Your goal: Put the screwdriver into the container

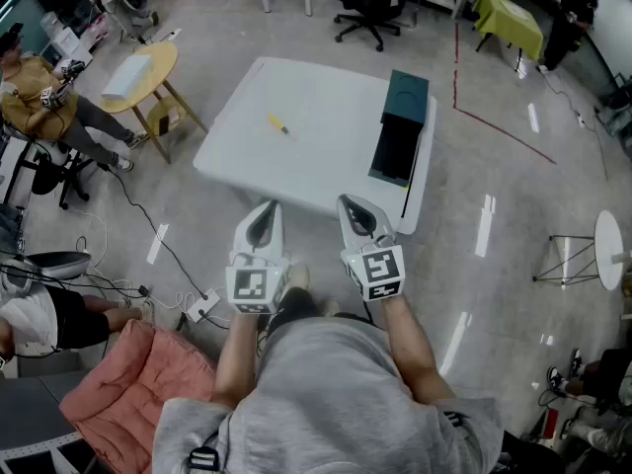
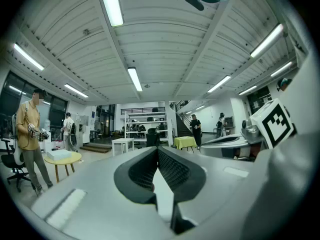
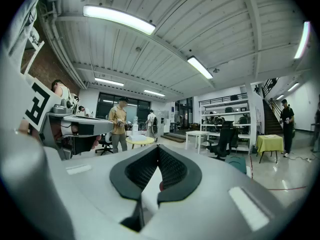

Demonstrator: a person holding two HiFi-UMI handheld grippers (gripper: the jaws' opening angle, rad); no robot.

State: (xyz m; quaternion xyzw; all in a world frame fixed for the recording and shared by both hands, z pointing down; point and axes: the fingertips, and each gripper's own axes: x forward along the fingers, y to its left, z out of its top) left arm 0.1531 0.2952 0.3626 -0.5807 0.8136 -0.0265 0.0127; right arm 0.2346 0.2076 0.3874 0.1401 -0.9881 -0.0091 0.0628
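A small yellow screwdriver [image 1: 278, 124] lies on the white table [image 1: 316, 171], left of its middle. The dark teal container [image 1: 400, 126] stands at the table's right edge, its dark inside open toward me. Both grippers hover side by side over the near table edge, well short of the screwdriver and pointing roughly level. My left gripper [image 1: 266, 209] [image 2: 158, 151] is shut with nothing between its jaws. My right gripper [image 1: 352, 205] [image 3: 159, 150] is likewise shut and empty. A teal corner of the container [image 3: 237, 163] peeks past the right gripper's body.
A round yellow side table [image 1: 148, 67] with a white box stands to the left, a seated person [image 1: 39, 102] beyond it. A black office chair [image 1: 370, 8] is behind the table. Cables and a power strip [image 1: 200, 307] lie on the floor; a pink cushion [image 1: 128, 388] is near left.
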